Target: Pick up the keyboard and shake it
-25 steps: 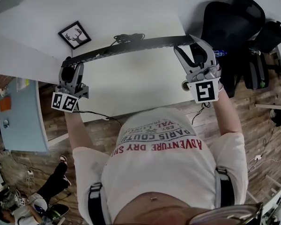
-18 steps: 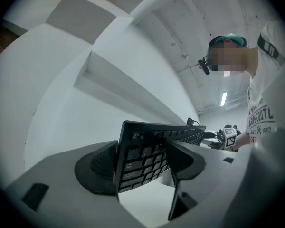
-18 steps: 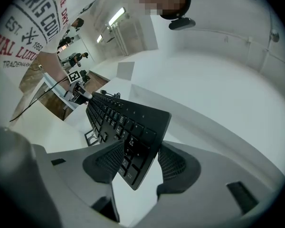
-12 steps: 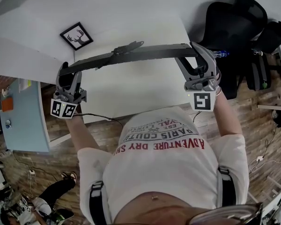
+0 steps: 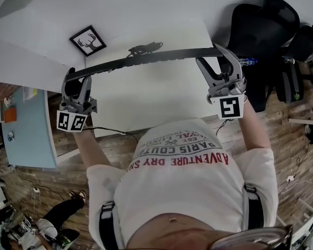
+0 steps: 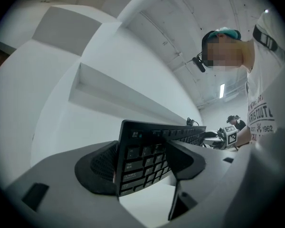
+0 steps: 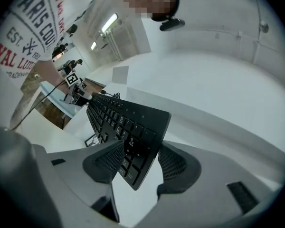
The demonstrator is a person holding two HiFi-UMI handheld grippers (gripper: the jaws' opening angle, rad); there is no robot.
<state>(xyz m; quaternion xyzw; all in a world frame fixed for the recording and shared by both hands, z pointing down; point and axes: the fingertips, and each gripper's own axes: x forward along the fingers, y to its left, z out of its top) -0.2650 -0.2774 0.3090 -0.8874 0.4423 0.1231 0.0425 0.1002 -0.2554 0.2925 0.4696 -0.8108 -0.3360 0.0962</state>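
Left gripper [image 6: 142, 160]: jaws closed on the keyboard's [image 6: 149, 148] left end, one pad on the key face, the other on the back. Firm hold as far as I can see.

Right gripper [image 7: 140, 163]: jaws set wide but clamped across the keyboard's right end. One pad is on the keys and the other behind. The board sits skewed between them.

Keyboard: off the tabletop [image 5: 151, 100], held in the air between my two grippers, turned up on its long edge with the tabletop below it.

Cable [image 5: 144, 48]: dark bundle riding at the keyboard's far edge, near its middle. I cannot tell where it runs from there.

Beyond the keyboard's right end, a black chair [image 5: 261, 25]. Beyond its left half, a framed deer picture [image 5: 87, 39].

Step, by my reading: pick-up done, the shake is the part in hand.

Next move calls for short strokes with both grippers in step, so neither end twists out. The right grip looks the weaker one because of the skew, so I'd keep pressure on there and watch the cable for snagging.
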